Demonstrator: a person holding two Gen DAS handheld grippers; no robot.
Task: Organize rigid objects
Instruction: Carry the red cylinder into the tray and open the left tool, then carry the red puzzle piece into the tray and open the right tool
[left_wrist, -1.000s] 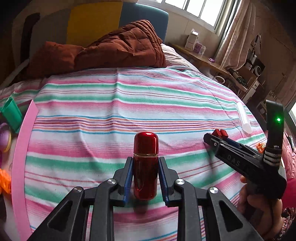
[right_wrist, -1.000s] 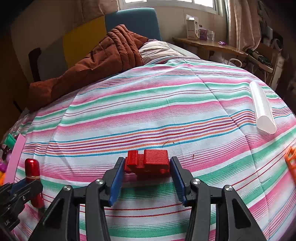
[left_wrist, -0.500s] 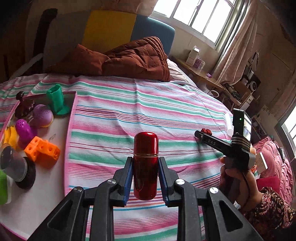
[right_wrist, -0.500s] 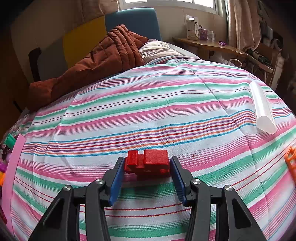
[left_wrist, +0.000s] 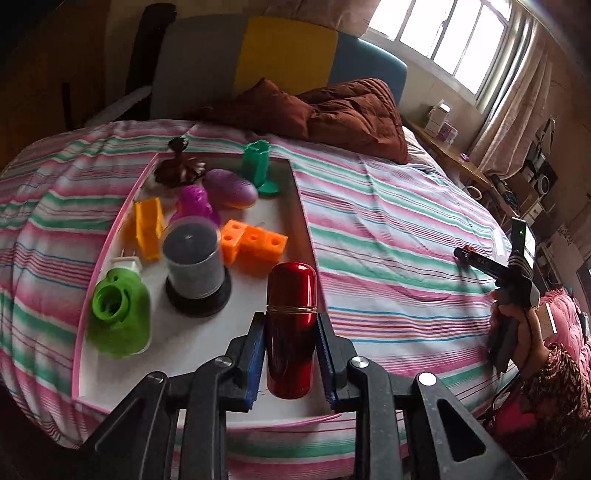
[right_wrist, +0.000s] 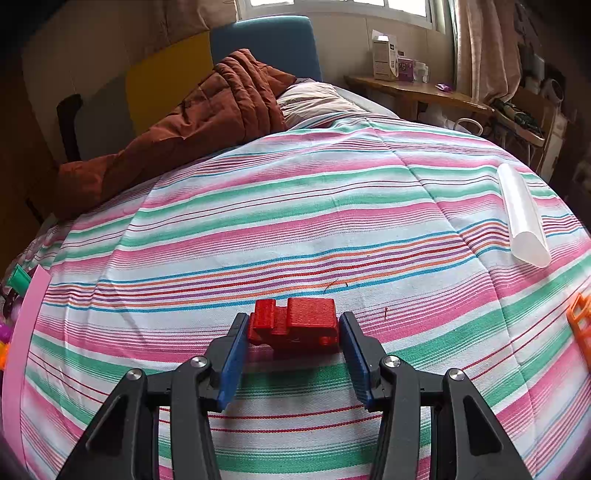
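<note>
I am gripping the red bottle (left_wrist: 291, 328) upright in my left claw (left_wrist: 291, 363) above the tray (left_wrist: 192, 347); my right claw (right_wrist: 292, 354) is clamping the red block (right_wrist: 295, 323) on the striped bedspread (right_wrist: 295, 221).

A tray (left_wrist: 284, 415) is set on the bed (left_wrist: 388, 229), left of the right gripper (left_wrist: 466, 254). The capsule (left_wrist: 291, 328) is held over the tray's near right corner.

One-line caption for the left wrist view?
Left gripper holds a red capsule upright over the pink-rimmed tray of toys on the striped bed.
</note>
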